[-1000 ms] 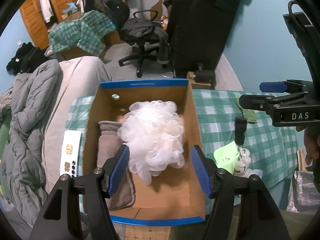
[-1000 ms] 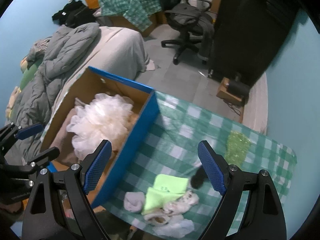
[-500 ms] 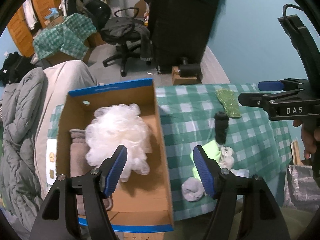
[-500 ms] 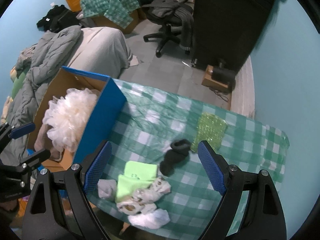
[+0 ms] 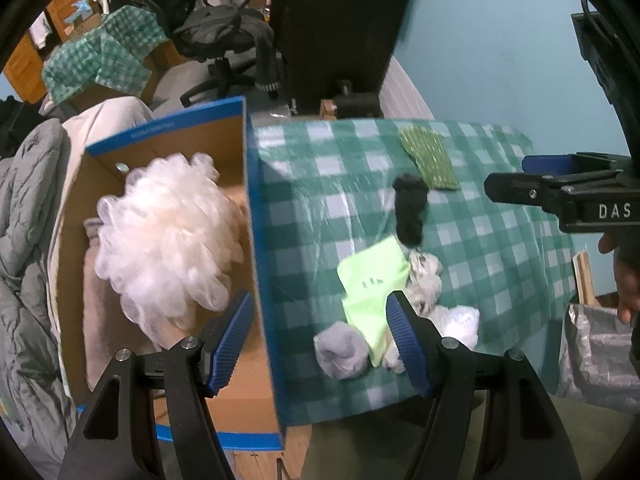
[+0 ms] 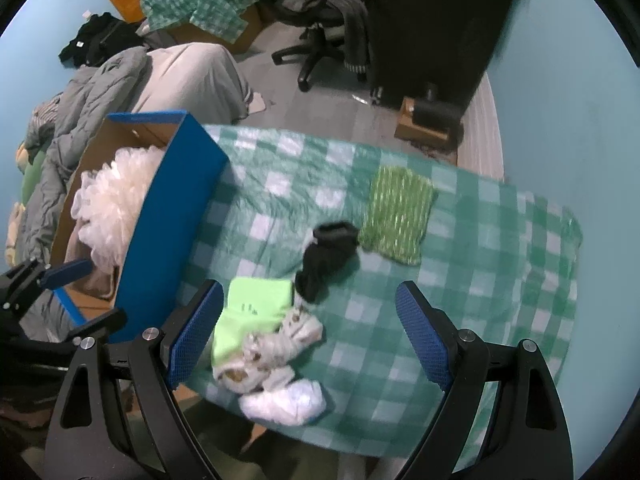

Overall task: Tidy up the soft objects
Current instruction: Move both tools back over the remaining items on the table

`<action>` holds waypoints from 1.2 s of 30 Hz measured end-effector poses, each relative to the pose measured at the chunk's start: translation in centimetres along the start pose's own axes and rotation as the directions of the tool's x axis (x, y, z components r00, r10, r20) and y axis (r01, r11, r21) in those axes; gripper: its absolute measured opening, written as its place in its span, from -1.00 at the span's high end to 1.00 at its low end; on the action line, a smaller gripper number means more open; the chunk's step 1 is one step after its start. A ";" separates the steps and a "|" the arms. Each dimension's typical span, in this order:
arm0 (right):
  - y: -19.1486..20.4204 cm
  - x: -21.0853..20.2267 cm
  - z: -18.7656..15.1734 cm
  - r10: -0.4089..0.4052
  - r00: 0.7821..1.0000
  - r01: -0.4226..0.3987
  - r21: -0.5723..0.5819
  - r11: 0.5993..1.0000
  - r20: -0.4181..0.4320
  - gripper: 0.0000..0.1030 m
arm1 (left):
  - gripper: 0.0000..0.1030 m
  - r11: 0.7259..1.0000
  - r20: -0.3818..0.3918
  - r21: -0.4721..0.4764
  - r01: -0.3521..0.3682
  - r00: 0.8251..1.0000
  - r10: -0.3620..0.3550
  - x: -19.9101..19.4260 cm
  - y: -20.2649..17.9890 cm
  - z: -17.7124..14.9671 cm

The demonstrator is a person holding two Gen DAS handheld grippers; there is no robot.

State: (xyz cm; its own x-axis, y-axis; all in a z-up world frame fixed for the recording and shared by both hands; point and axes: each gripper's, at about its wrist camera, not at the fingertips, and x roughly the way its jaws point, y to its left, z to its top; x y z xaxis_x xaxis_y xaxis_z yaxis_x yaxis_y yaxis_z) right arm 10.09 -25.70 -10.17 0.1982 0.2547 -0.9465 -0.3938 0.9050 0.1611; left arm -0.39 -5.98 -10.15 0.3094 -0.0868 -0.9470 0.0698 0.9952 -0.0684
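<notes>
A blue-edged cardboard box (image 5: 256, 240) (image 6: 168, 216) holds a white mesh pouf (image 5: 168, 236) (image 6: 112, 204) and a beige cloth (image 5: 96, 312). On the checked tablecloth (image 5: 500, 248) lie a black sock (image 5: 410, 208) (image 6: 328, 256), a lime cloth (image 5: 372, 280) (image 6: 252, 316), a green knit cloth (image 5: 428, 156) (image 6: 396, 216), a grey sock ball (image 5: 342, 350), patterned socks (image 6: 276, 348) and a white sock (image 6: 284, 400). My left gripper (image 5: 320, 340) is open over the box's right wall. My right gripper (image 6: 308, 336) is open above the sock pile.
A bed with a grey quilt (image 5: 24, 240) lies left of the box. An office chair (image 5: 228, 48) and a dark cabinet (image 5: 340, 28) stand beyond the table. A silver bag (image 5: 596, 356) sits past the table's right edge.
Both grippers have swung right, from over the box toward the pile of soft items on the tablecloth. Both stay open and empty.
</notes>
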 end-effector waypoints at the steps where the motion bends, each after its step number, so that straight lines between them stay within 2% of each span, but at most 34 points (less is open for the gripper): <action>1: -0.1 0.2 -0.6 0.001 1.000 0.000 0.005 1.000 -0.008 -0.69 | -0.36 1.000 -0.006 0.004 0.003 1.000 -0.003 0.2 -0.3 -0.3; 9: -0.7 2.0 -5.0 0.008 0.996 -0.004 0.041 0.999 -0.085 -0.69 | -0.36 1.000 -0.040 0.010 0.017 0.999 -0.017 1.0 -1.4 -2.1; 17: -1.1 3.2 -8.0 0.010 0.992 -0.002 0.060 0.998 -0.127 -0.69 | -0.36 0.999 -0.061 -0.012 0.048 0.997 -0.048 1.6 -2.0 -3.4; 27: -1.4 4.1 -10.5 0.015 0.988 -0.004 0.070 0.998 -0.155 -0.69 | -0.36 0.998 -0.088 -0.036 0.055 0.994 -0.058 3.3 -2.5 -4.4; 34: -1.6 4.3 -11.1 0.016 0.986 -0.003 0.078 0.997 -0.165 -0.69 | -0.35 0.997 -0.111 -0.068 0.023 0.993 -0.031 4.4 -1.0 -4.9; 36: -1.6 4.3 -11.1 0.016 0.986 -0.003 0.078 0.997 -0.166 -0.69 | -0.35 0.997 -0.113 -0.073 0.035 0.993 -0.043 4.5 -0.5 -5.0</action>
State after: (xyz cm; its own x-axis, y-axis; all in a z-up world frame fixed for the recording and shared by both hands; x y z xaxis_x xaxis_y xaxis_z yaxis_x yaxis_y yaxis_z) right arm 1.60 -29.84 -17.63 0.0401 0.2091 -0.9771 -0.3232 0.9280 0.1853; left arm -3.72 -6.64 -15.95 0.1966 -0.1241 -0.9726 0.0113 0.9922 -0.1243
